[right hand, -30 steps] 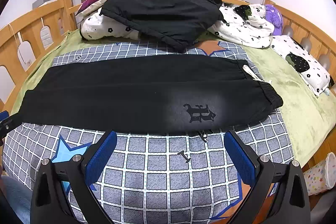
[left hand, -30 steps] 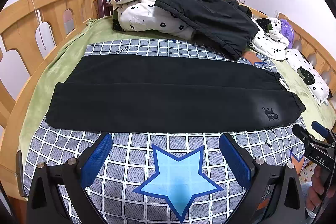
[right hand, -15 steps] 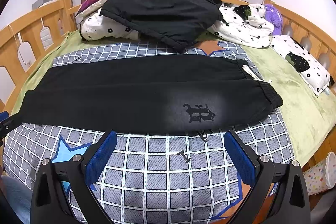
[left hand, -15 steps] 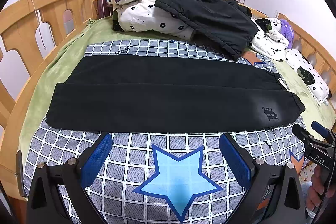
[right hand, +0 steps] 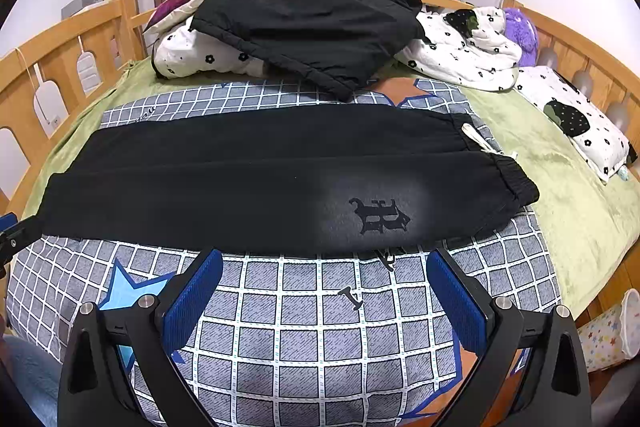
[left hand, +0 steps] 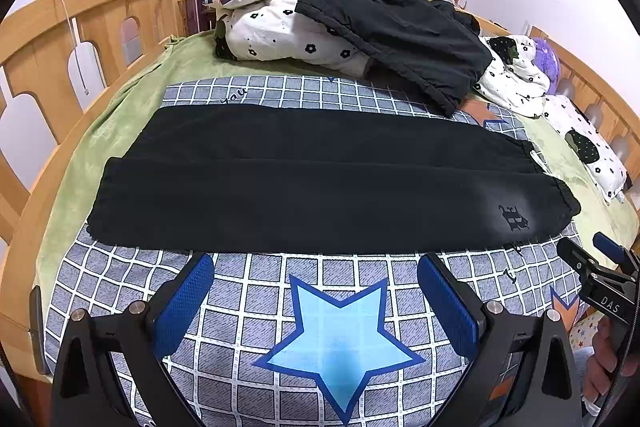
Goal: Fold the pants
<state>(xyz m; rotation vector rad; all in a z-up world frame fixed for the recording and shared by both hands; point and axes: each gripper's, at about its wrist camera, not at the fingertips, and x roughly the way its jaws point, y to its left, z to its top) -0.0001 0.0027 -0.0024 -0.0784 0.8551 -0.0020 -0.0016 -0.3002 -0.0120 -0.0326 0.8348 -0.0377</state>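
Black pants (left hand: 320,183) lie flat across the bed, folded lengthwise with one leg on the other, waistband at the right and cuffs at the left. They also show in the right wrist view (right hand: 260,179), with a dark logo (right hand: 378,217) near the waistband. My left gripper (left hand: 316,299) is open and empty, just short of the pants' near edge. My right gripper (right hand: 320,295) is open and empty, near the waistband end. The right gripper also shows at the edge of the left wrist view (left hand: 596,263).
A checked blanket with a blue star (left hand: 340,335) covers a green sheet (right hand: 560,167). A black jacket (left hand: 400,35) lies on a pile of white flowered bedding (left hand: 276,27) at the back. Wooden bed rails (left hand: 60,39) run along both sides. A pillow (right hand: 576,119) lies at the right.
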